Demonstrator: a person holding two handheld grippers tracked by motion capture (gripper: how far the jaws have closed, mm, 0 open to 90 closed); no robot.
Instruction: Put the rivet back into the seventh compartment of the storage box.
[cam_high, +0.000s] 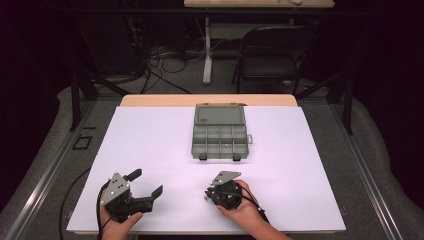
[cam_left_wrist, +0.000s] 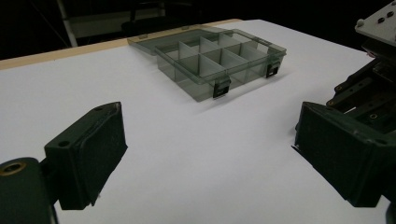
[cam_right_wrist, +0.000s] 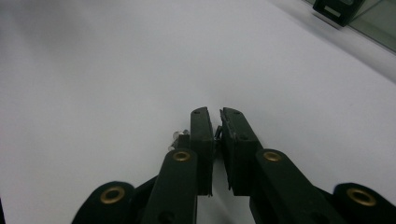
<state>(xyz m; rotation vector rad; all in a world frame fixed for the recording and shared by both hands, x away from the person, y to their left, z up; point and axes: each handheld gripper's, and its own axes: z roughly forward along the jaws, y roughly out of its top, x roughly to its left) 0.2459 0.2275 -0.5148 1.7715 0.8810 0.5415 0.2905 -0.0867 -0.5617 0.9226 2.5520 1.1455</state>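
My right gripper (cam_high: 207, 194) rests low over the white sheet (cam_high: 150, 140) near the front edge, held by a hand. In the right gripper view its jaws (cam_right_wrist: 215, 115) stand almost together, with a small dark bit pinched in the slit between the pads. A tiny silvery metal part (cam_right_wrist: 177, 136) shows against the outer side of the left jaw. To its left, my left gripper (cam_high: 147, 182) is held open and wide, with only bare sheet between its pads (cam_left_wrist: 93, 154). An open grey compartment box (cam_high: 220, 135) lies flat in the middle of the sheet.
The box (cam_left_wrist: 219, 60) has several empty-looking cells, two black latches on its near wall and its lid folded back. The right gripper's body (cam_left_wrist: 373, 70) shows at the right edge of the left gripper view. Beyond the table stand a chair (cam_high: 272, 55) and floor cables.
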